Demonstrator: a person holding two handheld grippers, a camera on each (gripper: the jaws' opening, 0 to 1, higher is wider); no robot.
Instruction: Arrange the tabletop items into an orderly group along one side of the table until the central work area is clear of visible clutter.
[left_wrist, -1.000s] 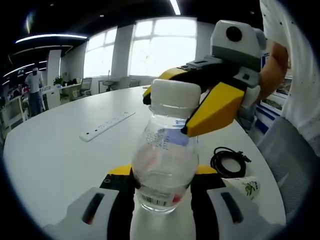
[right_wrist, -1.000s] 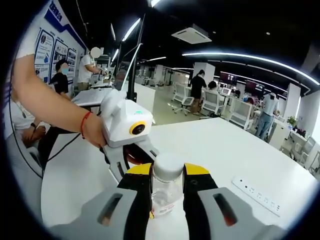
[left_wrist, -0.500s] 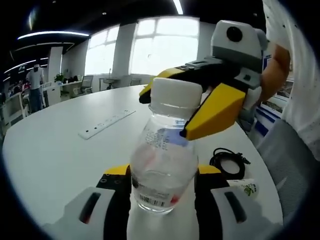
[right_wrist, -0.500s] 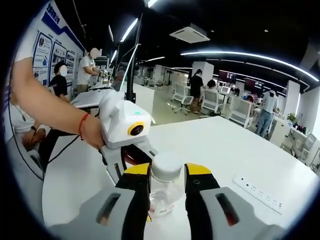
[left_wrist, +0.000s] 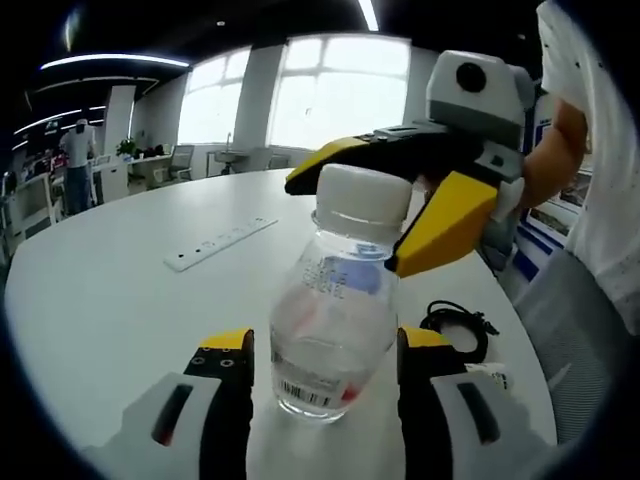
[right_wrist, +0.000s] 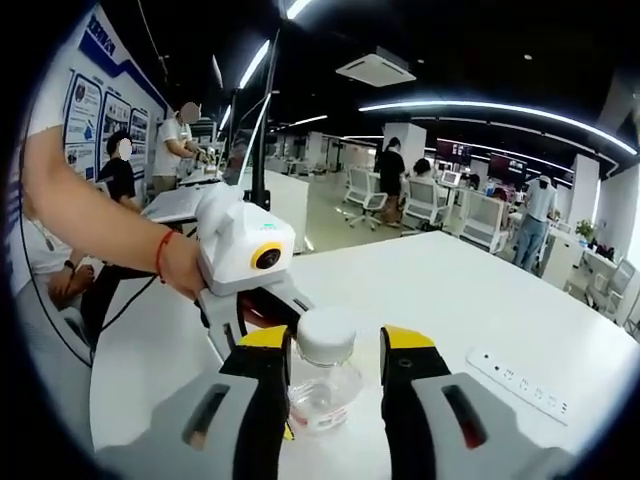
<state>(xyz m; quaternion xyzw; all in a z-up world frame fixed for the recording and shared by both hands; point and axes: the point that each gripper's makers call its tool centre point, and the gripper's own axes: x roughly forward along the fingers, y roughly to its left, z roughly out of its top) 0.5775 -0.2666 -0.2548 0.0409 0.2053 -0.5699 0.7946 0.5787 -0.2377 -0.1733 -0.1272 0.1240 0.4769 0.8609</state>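
- The clear bottle (left_wrist: 335, 330) with a white cap (left_wrist: 362, 192) stands upright on the white table (left_wrist: 110, 300), a barcode label low on its side.
- The left gripper (left_wrist: 322, 400) brackets the bottle's base with its jaws apart; a gap shows on each side, so nothing is clamped.
- In the right gripper view, the right gripper (right_wrist: 334, 365) has its jaws spread around the cap, also with clearance and no grip.
- To move the bottle well, I judge it best that one gripper closes squarely on the body, low down, before any lift, so the bottle does not tip.
- A coiled black cable (left_wrist: 455, 326) and a paper cup (left_wrist: 490, 373) lying on its side sit just beyond to the right; a white power strip (left_wrist: 220, 244) lies well apart towards the far left.
- Grouping likely means setting the bottle beside the cable and cup without knocking either.
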